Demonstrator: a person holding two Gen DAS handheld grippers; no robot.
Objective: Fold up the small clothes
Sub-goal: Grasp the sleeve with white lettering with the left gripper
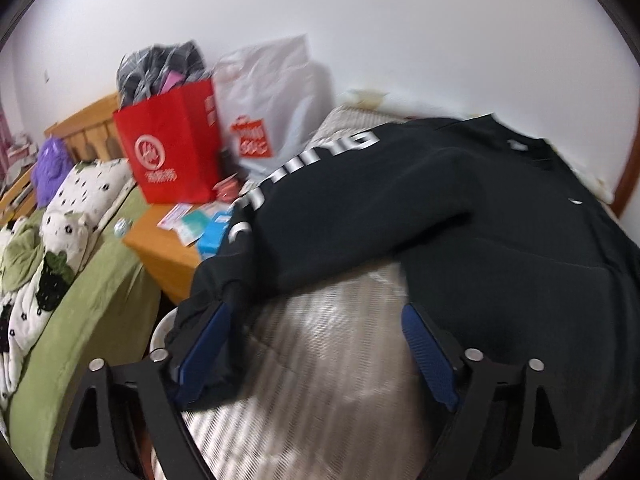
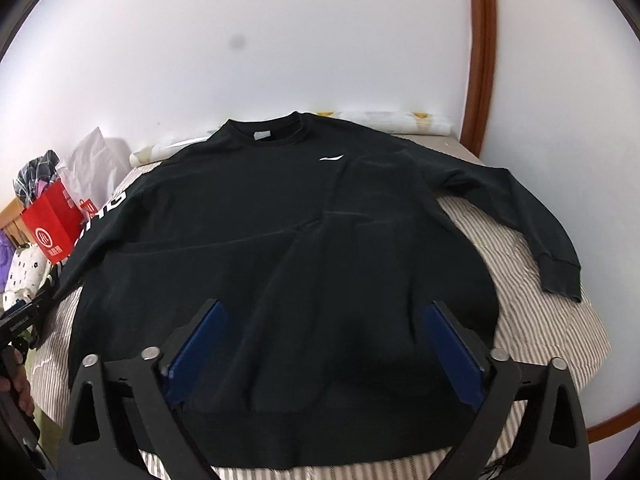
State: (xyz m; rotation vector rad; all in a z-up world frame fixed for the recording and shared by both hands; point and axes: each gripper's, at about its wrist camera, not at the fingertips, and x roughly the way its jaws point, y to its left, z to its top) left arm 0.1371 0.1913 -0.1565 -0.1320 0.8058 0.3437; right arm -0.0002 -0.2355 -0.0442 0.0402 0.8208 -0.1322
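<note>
Right tool (image 2: 322, 340) spread wide, empty, above hem of black sweatshirt (image 2: 280, 232). Left tool (image 1: 316, 344) unclenched, empty, beside lettered sleeve cuff (image 1: 208, 304). Sweatshirt flat on striped bed (image 2: 532, 320), sleeves out; no fold made, all folding left.

A sweatshirt (image 2: 280, 232) lies flat, front up, on a striped mattress (image 2: 532, 320), its collar at twelve o'clock toward the wall (image 2: 320, 40) and its hem at six. One sleeve (image 2: 536, 216) runs out to three o'clock and bends back toward five. The lettered sleeve (image 1: 320, 184) stretches to nine o'clock, its cuff over the mattress edge. Beyond that cuff, at ten o'clock, a paper bag (image 1: 172, 148) stands on a wooden bedside table (image 1: 168, 248), with a plastic bag (image 1: 272, 92) behind it against the wall. A pillow (image 1: 80, 192) lies at nine o'clock on the neighbouring bed (image 1: 92, 312).
</note>
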